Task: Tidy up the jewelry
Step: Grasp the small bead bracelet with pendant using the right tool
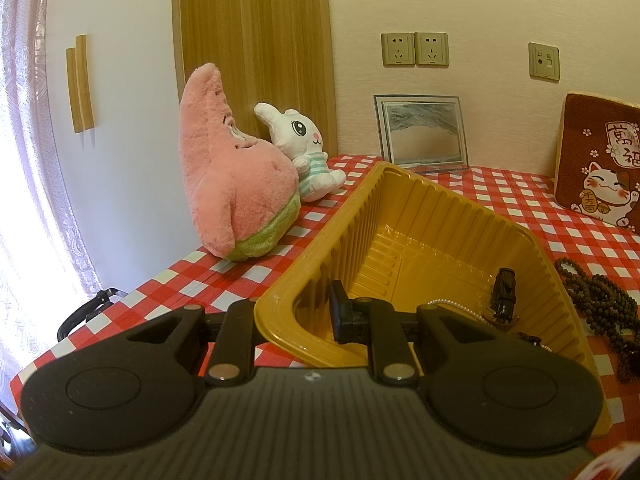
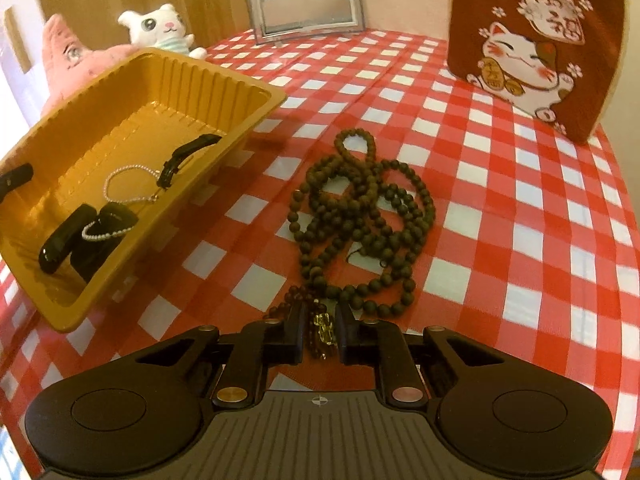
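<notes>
A yellow plastic tray stands tilted on the red-checked tablecloth. My left gripper is shut on its near wall, one finger inside and one outside. In the tray lie a pearl bracelet, a black strap and dark boxes bearing another pearl string. A long string of dark wooden beads lies coiled on the cloth to the right of the tray. My right gripper is shut on the string's near end, where an amber pendant shows between the pads.
A pink plush star and a white plush bunny sit behind the tray at the left. A glass picture frame leans on the back wall. A red lucky-cat cushion stands at the back right. The table's edge drops off at the left.
</notes>
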Available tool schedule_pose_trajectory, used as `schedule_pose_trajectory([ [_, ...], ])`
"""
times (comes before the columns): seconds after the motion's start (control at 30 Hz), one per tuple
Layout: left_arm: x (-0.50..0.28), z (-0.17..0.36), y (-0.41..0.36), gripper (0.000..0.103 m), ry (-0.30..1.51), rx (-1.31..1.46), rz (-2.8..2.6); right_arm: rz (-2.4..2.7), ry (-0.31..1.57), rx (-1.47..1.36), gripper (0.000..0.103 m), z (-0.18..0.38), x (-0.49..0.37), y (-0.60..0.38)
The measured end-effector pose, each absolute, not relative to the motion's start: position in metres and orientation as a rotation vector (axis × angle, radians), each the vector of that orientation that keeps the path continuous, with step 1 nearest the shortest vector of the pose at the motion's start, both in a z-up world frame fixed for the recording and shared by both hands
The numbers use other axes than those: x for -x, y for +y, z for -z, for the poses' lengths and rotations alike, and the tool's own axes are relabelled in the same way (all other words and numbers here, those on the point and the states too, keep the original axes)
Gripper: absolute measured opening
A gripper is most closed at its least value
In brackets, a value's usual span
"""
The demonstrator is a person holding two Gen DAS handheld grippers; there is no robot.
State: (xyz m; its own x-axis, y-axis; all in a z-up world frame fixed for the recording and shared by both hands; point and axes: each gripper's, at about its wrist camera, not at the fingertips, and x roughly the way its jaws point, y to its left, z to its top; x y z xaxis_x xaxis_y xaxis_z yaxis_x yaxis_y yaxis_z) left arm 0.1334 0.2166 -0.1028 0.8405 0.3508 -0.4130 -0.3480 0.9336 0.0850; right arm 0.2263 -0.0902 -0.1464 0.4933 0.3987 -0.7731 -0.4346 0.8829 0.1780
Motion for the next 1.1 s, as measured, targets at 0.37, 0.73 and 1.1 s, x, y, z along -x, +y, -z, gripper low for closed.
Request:
schedule_pose_trajectory([
  [0.37, -0.134, 0.103, 0.216, 0.017, 0.438, -0.006, -0.369, -0.564, 0.942, 0.105, 0.011, 0.146, -0.205, -0.092],
  [0.73, -0.134, 0.102, 0.216, 0.017, 0.438, -0.005, -0.37, -0.551, 0.92, 0.157, 0.012, 0.146, -0.217, -0.082],
  [1.1, -0.134, 0.102, 0.216, 0.017, 0.439, -0.006, -0.37, -0.577, 0.899, 0.227, 0.01, 0.147, -0.215, -0.075],
])
